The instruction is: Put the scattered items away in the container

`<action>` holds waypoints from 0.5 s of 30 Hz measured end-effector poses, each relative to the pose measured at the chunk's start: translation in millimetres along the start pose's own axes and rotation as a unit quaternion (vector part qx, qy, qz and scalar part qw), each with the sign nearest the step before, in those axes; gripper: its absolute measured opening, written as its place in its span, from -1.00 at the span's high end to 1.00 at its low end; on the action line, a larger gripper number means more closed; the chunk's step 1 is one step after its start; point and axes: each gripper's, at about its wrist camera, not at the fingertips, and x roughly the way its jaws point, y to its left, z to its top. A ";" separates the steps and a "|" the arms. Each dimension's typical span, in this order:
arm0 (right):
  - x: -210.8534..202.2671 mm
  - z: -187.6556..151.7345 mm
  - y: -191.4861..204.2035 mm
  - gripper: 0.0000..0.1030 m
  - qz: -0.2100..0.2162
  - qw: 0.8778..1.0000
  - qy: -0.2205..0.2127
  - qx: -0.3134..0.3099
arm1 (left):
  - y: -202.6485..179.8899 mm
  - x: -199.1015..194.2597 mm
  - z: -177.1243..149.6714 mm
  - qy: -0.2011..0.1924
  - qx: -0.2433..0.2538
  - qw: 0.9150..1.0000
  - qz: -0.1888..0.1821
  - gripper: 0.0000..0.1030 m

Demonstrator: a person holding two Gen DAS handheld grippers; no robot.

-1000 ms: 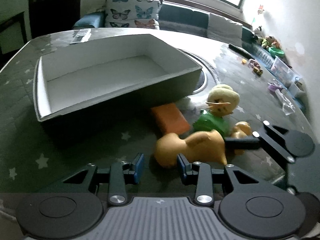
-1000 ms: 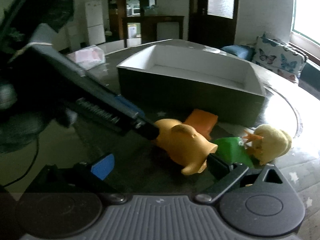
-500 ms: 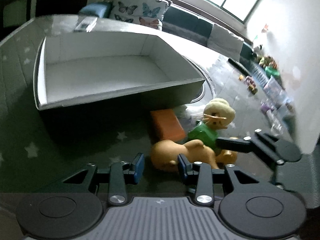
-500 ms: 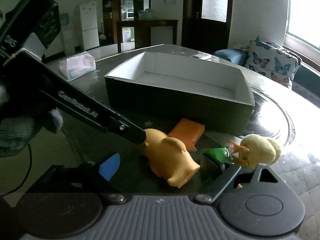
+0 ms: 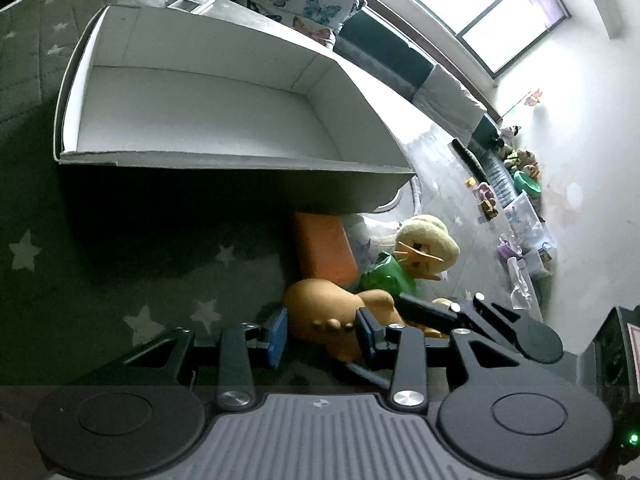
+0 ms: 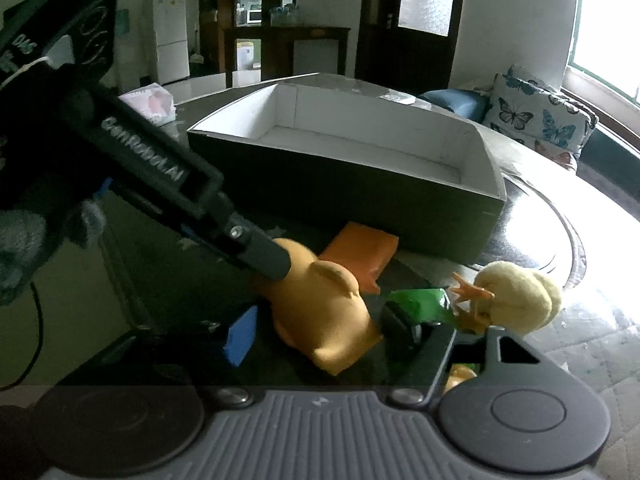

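Item: one tan rubber animal toy [image 5: 332, 320], lying on its side on the bench [image 5: 132, 280], just near of the container and touching the other toys.

Grasp: left gripper [image 5: 322, 334] stands spread, one blue pad at each flank of the toy's near end; whether the pads press cannot be told. Right gripper [image 6: 320, 330] reaches in from the right; its jaws have just been closing with the same toy between them, and its far pad [image 6: 400, 324] sits against the toy's side while the blue pad [image 6: 241, 334] stands a little apart, so it is not yet a full pinch.

Step in hand, as judged: taking up the first toy. Nothing lies in the container yet. The next move calls for one gripper to finish closing on the tan body, the other to give way, then a lift over the near wall and a release inside.

Neighbours: one orange block [image 5: 326, 246], flat, between the tan toy and the box wall; one yellow plush chick [image 5: 426, 240] in a green garment [image 5: 386, 274], right of the block.

Container: one shallow cardboard box [image 5: 224, 160], white inside, dark outside, open-topped, far of the toys.

Count: toys three; boxes one; grippers two.

Beyond: one butterfly-print cushion [image 6: 536, 118] on a sofa, far right.
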 end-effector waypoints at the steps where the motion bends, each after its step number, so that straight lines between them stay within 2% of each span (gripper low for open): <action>1: -1.9 -0.2 0.6 -0.23 0.006 1.000 0.002 0.001 | -0.1 -0.6 0.6 -0.003 0.000 1.000 0.002 0.22; 5: -7.3 -1.0 1.8 -0.21 0.028 1.000 0.005 0.007 | 3.3 -1.0 2.4 -0.009 -0.015 1.000 0.004 0.23; 9: 0.3 0.6 1.3 -0.20 0.027 1.000 0.004 0.016 | 10.9 1.6 5.2 -0.010 -0.057 0.998 -0.001 0.24; 11: 6.2 3.2 1.5 -0.13 0.028 0.999 0.004 0.021 | 15.2 3.2 6.7 -0.011 -0.083 0.997 -0.004 0.24; 15: 13.2 6.0 2.3 0.00 0.029 0.999 0.003 0.025 | 14.7 7.7 7.9 -0.010 -0.097 0.995 0.007 0.24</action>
